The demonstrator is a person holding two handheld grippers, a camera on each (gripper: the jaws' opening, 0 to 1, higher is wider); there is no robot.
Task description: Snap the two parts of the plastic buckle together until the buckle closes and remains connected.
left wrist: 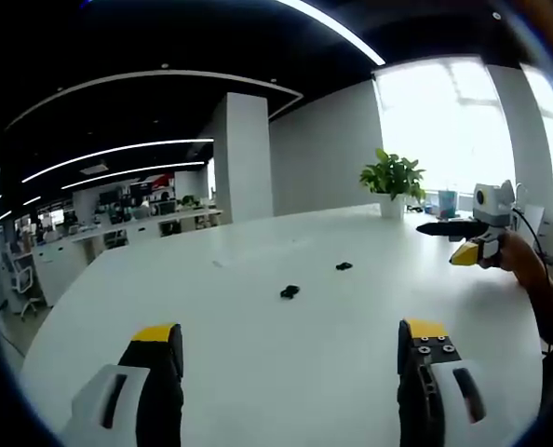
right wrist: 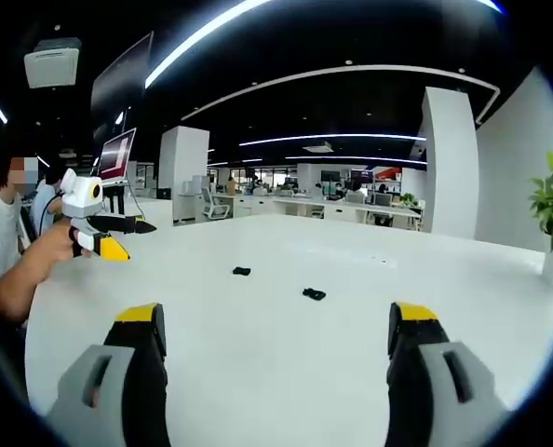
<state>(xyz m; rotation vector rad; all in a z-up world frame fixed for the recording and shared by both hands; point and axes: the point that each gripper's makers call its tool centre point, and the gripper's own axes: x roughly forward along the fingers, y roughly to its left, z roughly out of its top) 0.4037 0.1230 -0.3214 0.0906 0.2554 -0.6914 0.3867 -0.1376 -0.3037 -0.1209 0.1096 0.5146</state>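
Risk, pickup: both buckle parts are small and lie flat on a smooth white table (left wrist: 258, 372), so I judge that a gripper closing at a poor angle could push a piece sliding away instead of catching it.
Risk, alignment: from this far off I cannot tell which piece is the pronged one or which way either faces; a grasp taken without checking could bring the ends together wrongly, so that they fail to latch.
Risk, visibility: a piece nudged across the table could slip out of sight, which the task forbids.
Near buckle part (left wrist: 289, 292): small, black, lying on the table, nearer to the left gripper; in the right gripper view it is the piece at (right wrist: 314, 294).
Far buckle part (left wrist: 343, 266): also small and black, lying clearly apart from the first; in the right gripper view it is at (right wrist: 242, 272).
Buckle state: two separate pieces, not joined, neither one held.
Left gripper (left wrist: 295, 349): jaws spread wide, nothing between them, hovering above the table short of the pieces; it also appears at (right wrist: 109, 247).
Right gripper (right wrist: 275, 326): jaws likewise wide apart and empty, facing the pieces from the opposite side; it also appears at (left wrist: 463, 253), held in a hand (left wrist: 523, 261).
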